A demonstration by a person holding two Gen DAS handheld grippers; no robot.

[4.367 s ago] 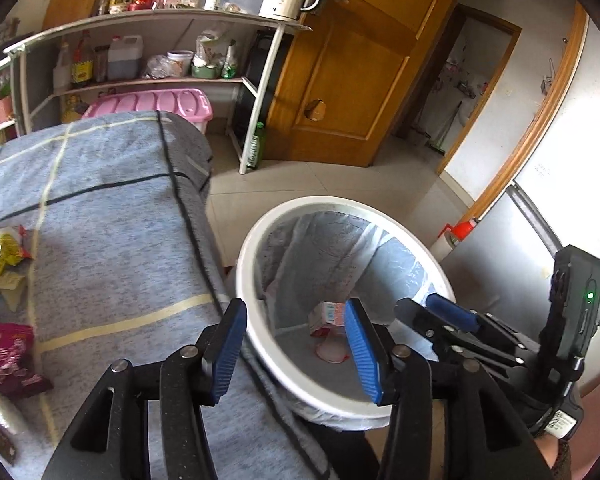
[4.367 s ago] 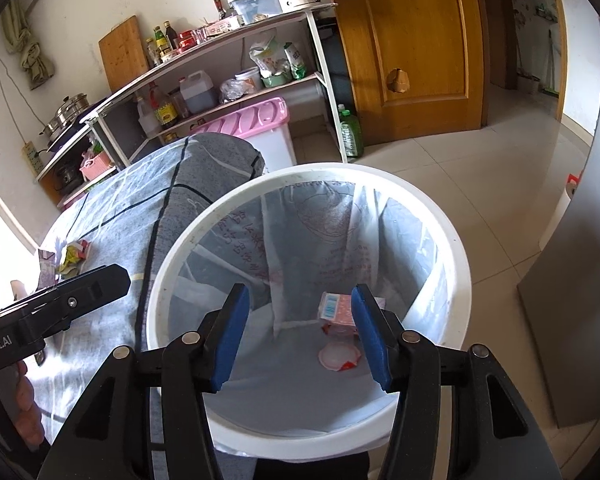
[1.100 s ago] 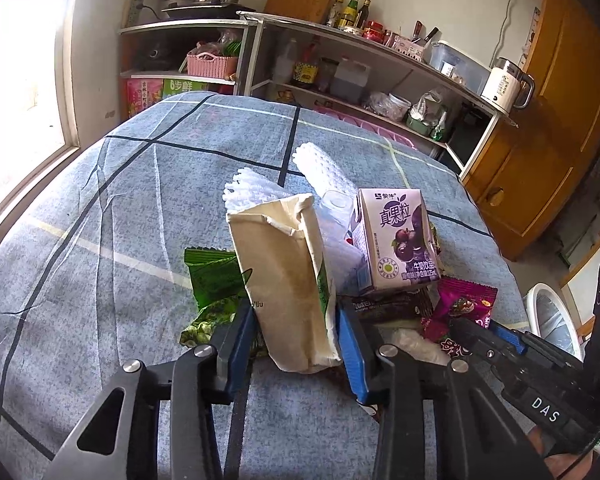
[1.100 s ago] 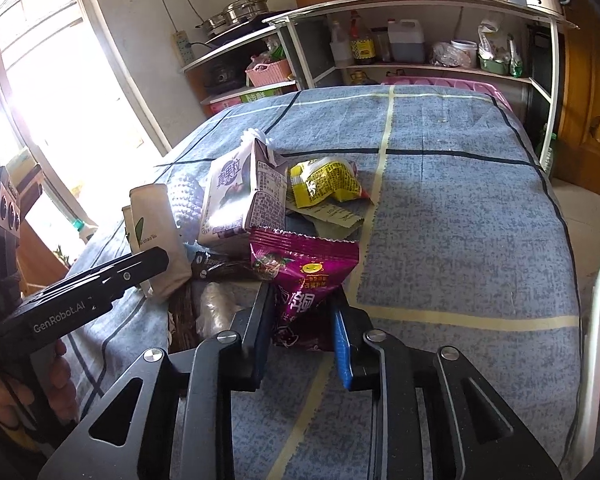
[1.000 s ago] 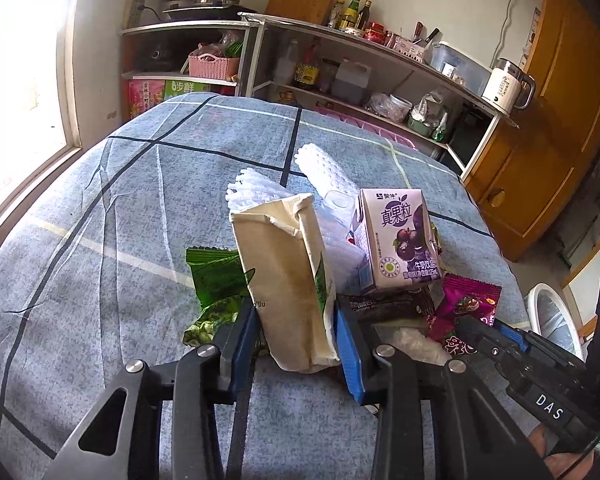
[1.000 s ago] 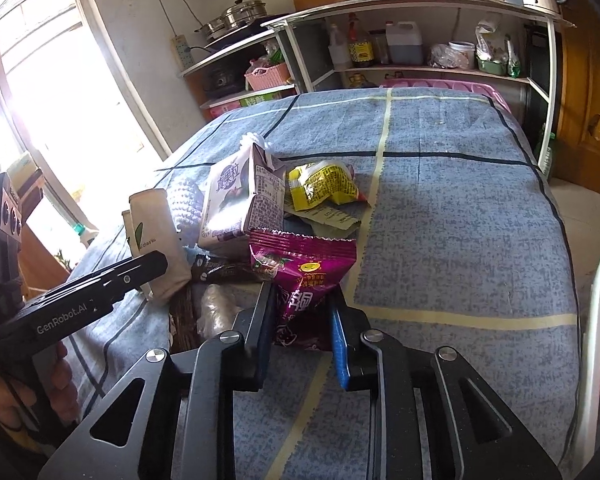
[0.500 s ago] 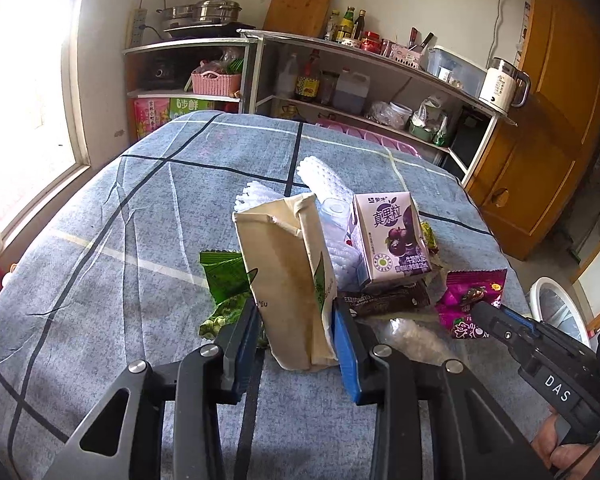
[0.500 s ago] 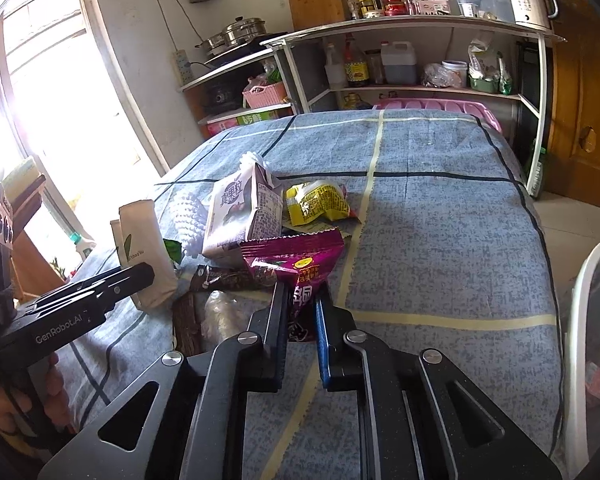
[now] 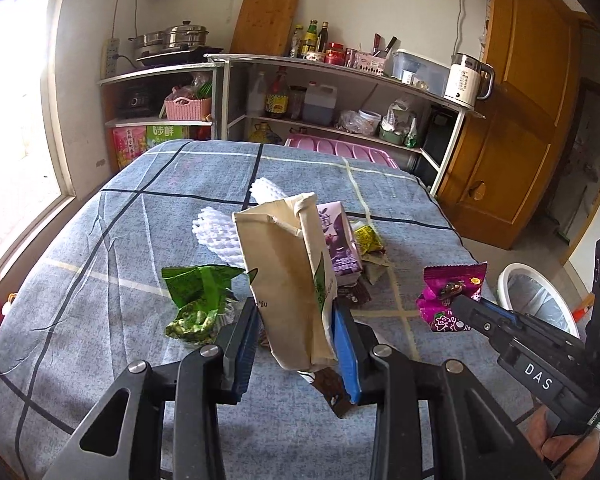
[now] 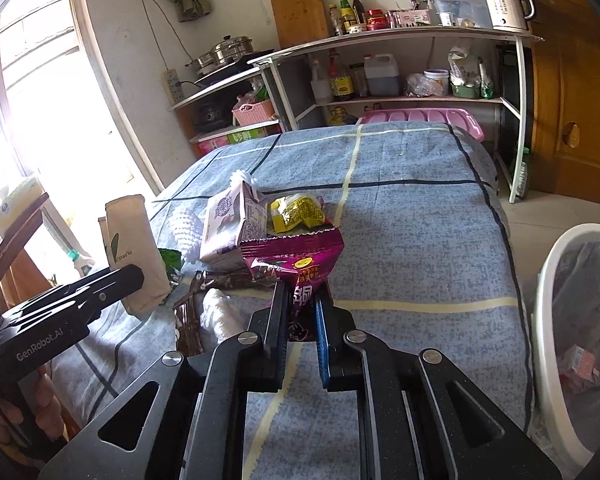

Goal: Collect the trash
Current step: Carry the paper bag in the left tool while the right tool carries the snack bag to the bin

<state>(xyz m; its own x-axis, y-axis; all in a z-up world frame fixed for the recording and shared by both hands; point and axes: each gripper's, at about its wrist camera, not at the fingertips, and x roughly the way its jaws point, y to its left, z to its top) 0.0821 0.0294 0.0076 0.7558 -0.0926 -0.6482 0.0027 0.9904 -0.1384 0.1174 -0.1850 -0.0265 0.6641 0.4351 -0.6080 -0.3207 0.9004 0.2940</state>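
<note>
Gripping a tall beige carton (image 9: 288,280) upright between its pads, the left hand-held gripper (image 9: 296,344) holds it clear of the bench (image 9: 100,280). Beside it, the right hand-held gripper (image 10: 302,316) is clamped shut on the tail of a purple wrapper (image 10: 296,256), which also hangs off the cloth. Farther back lie a green packet (image 9: 196,296), a juice box (image 10: 228,224) and a yellow wrapper (image 10: 296,210). A white bin (image 10: 572,320) stands off the bench's right edge, nearer the right hand, so that load probably travels less.
</note>
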